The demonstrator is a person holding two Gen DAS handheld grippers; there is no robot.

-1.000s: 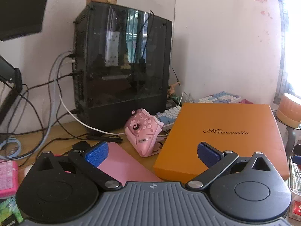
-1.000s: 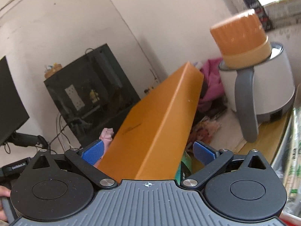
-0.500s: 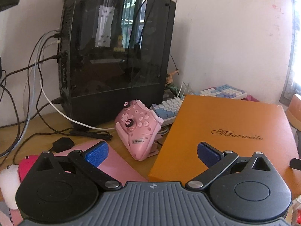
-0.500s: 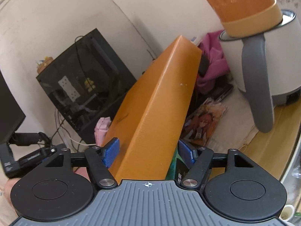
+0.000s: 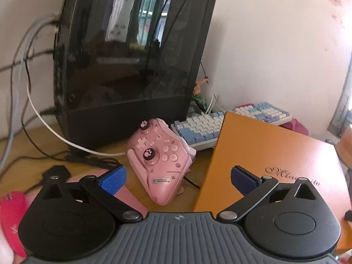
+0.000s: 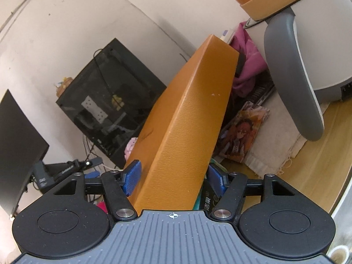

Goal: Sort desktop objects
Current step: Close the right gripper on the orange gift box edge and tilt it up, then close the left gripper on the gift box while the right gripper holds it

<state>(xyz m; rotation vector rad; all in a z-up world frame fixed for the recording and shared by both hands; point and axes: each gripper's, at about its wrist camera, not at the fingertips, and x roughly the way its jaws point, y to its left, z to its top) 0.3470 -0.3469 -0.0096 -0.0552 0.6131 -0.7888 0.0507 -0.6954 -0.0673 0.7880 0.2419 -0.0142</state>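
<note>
Left wrist view, left tool (image 5: 178, 179) spread before pink controller (image 5: 159, 158), right tool (image 6: 173, 177) pinching orange box (image 6: 187, 127)

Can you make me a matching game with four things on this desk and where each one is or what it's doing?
Things:
1. pink game controller
2. orange box
3. blue and white keyboard
4. left gripper

Places or states:
A. partly tucked behind the orange box
B. open, holding nothing
C. propped up in front of the black computer case
D. squeezed between the right gripper fingers

Pairs: 1-C, 2-D, 3-A, 4-B
</note>
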